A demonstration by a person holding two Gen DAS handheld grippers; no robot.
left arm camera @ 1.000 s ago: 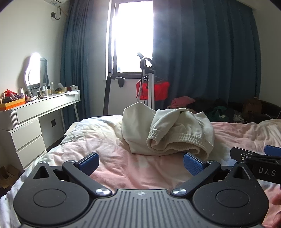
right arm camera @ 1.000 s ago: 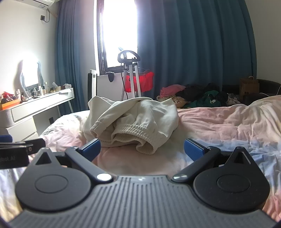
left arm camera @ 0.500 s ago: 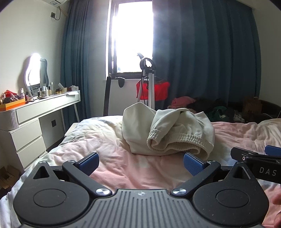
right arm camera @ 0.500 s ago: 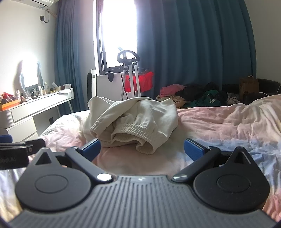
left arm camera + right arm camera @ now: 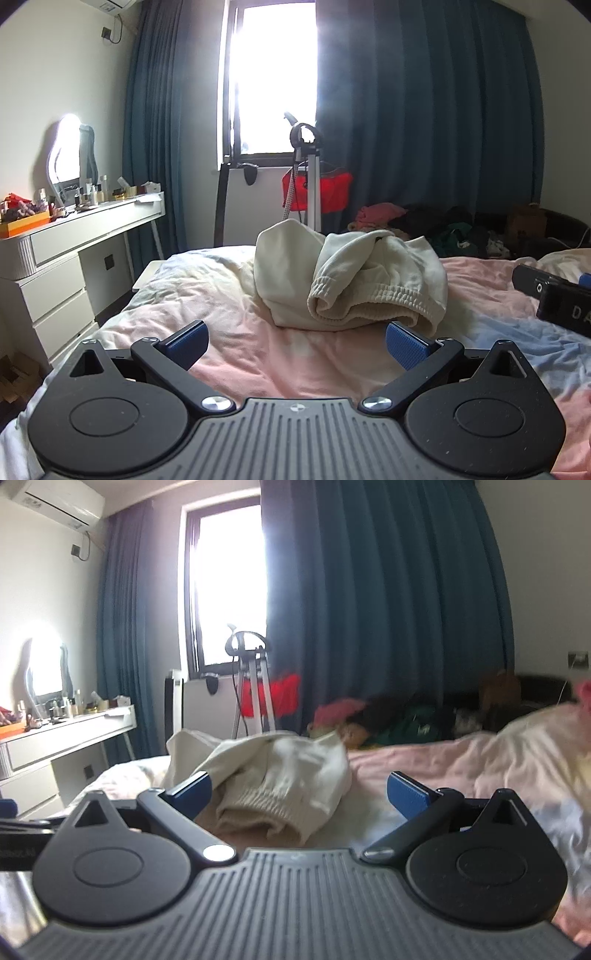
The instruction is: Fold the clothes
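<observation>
Bedroom: dark blue curtains, bright window, rumpled pink-and-white bed sheet as the work surface, white dressing table along the left wall.

Left wrist view: barely different from half a second ago. The left gripper hangs low over the sheet, blue-padded fingers spread wide, nothing between them. The crumpled cream sweatshirt with ribbed cuff and hem sits bunched mid-bed, ahead of the fingertips and apart from them, no contact. The other gripper's black body shows at the right edge, now higher in frame and further toward the garment than before.

Right wrist view: this is where the change is. Frame is motion-blurred and the viewpoint has shifted; the right gripper has pushed in, and the sweatshirt now fills the gap between the fingers instead of sitting well ahead. Fingers spread wide, holding nothing; left blue pad overlaps the fabric in the picture, actual touch unclear through the blur. My read: approach for the first grab has started on the right, left hasn't committed. Nothing is flattened or folded yet, so the task is at its start.

Containers: flat orange tray on the dressing table holds small red and dark items, too small to identify. Small bottles stand beside it, not in it.
</observation>
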